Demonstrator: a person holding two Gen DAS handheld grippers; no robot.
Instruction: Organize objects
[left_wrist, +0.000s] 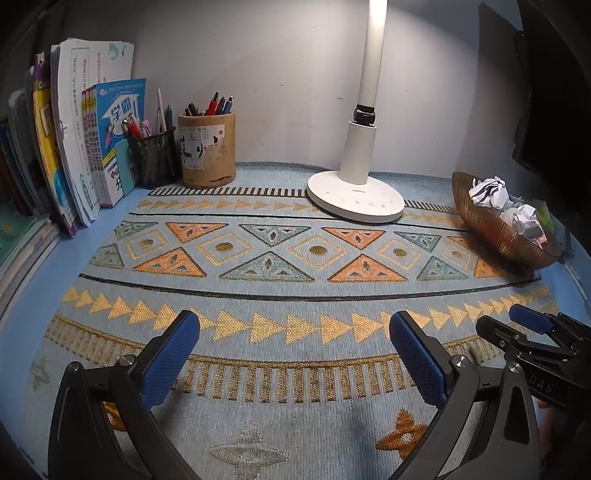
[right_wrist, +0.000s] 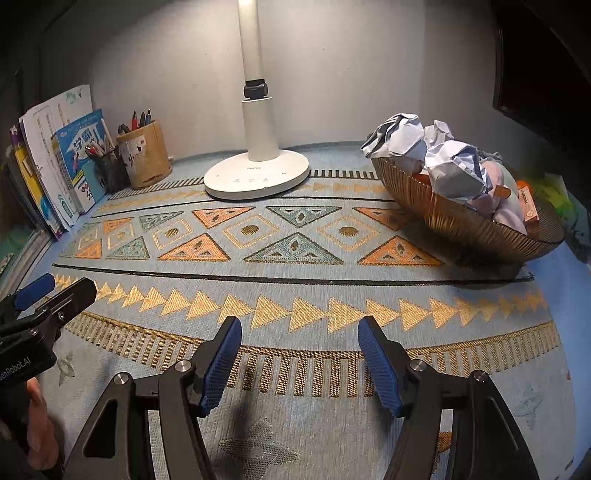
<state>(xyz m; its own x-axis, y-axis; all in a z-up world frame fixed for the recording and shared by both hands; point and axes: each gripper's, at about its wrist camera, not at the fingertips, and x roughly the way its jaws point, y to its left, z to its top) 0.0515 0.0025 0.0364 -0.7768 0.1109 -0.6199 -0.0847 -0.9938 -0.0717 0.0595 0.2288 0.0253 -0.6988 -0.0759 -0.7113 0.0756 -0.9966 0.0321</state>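
My left gripper (left_wrist: 295, 325) hangs wide open over the patterned cloth (left_wrist: 295, 295), with nothing between its blue pads (left_wrist: 173, 354). My right gripper (right_wrist: 299, 332) is open about half as wide and empty, above the same cloth (right_wrist: 295, 288). Each gripper shows at the edge of the other's view. A ribbed brown bowl (right_wrist: 465, 225) at the right holds crumpled paper balls (right_wrist: 454, 166), pale round items and an orange box (right_wrist: 530, 210). The bowl (left_wrist: 495, 229) and its paper balls (left_wrist: 489, 192) also show in the left wrist view.
A white desk lamp (left_wrist: 354, 195) stands at the back centre. At the back left are a bamboo pen holder (left_wrist: 207, 151), a black mesh pen cup (left_wrist: 155, 155) and upright books (left_wrist: 88, 147). A grey wall closes the back; a dark monitor (left_wrist: 546, 92) sits at the right.
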